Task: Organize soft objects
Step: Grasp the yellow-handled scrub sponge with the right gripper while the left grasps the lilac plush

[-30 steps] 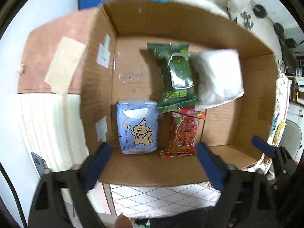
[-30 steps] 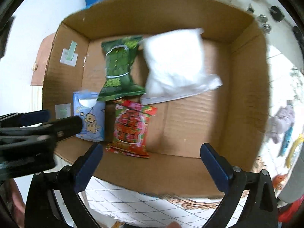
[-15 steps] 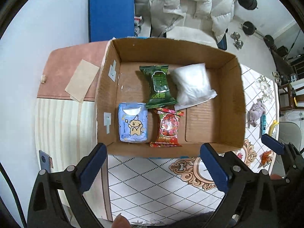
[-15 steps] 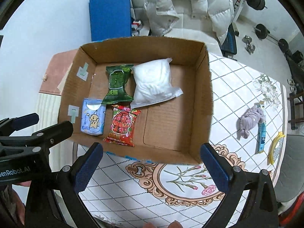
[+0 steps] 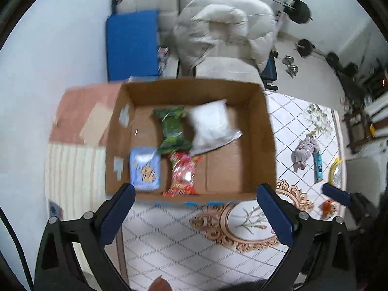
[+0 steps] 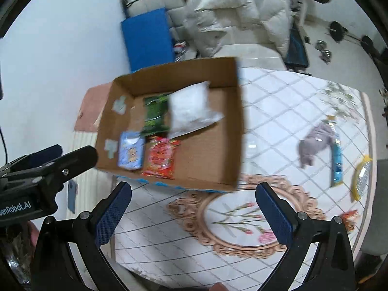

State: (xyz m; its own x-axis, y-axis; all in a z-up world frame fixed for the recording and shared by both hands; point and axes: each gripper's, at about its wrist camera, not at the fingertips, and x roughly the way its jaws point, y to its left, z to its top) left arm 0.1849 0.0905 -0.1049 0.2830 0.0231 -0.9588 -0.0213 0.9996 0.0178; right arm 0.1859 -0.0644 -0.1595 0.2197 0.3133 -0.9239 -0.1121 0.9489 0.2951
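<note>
An open cardboard box [image 5: 263, 131] [image 6: 238, 126] stands on the table. In it lie a white soft pack [image 5: 209, 123] [image 6: 189, 108], a green packet [image 5: 172, 128] [image 6: 155, 114], a blue tissue pack [image 5: 145, 169] [image 6: 130, 154] and a red snack packet [image 5: 183, 174] [image 6: 160, 158]. A grey plush toy [image 5: 304, 150] [image 6: 315, 143] lies on the table right of the box. My left gripper [image 5: 196, 215] and right gripper [image 6: 194, 215] are open and empty, above the table in front of the box.
Beside the plush lie a blue tube [image 6: 337, 160], a yellow packet [image 6: 361, 177] and an orange packet [image 6: 349, 218]. The tablecloth [image 6: 278, 111] has a diamond pattern. A white jacket [image 5: 225, 26] hangs on a chair behind the box. The left gripper's body [image 6: 36, 172] shows at left.
Both grippers have pulled back and up from the box, so it looks smaller. The right gripper has also turned rightward, bringing the plush toy and packets into view.
</note>
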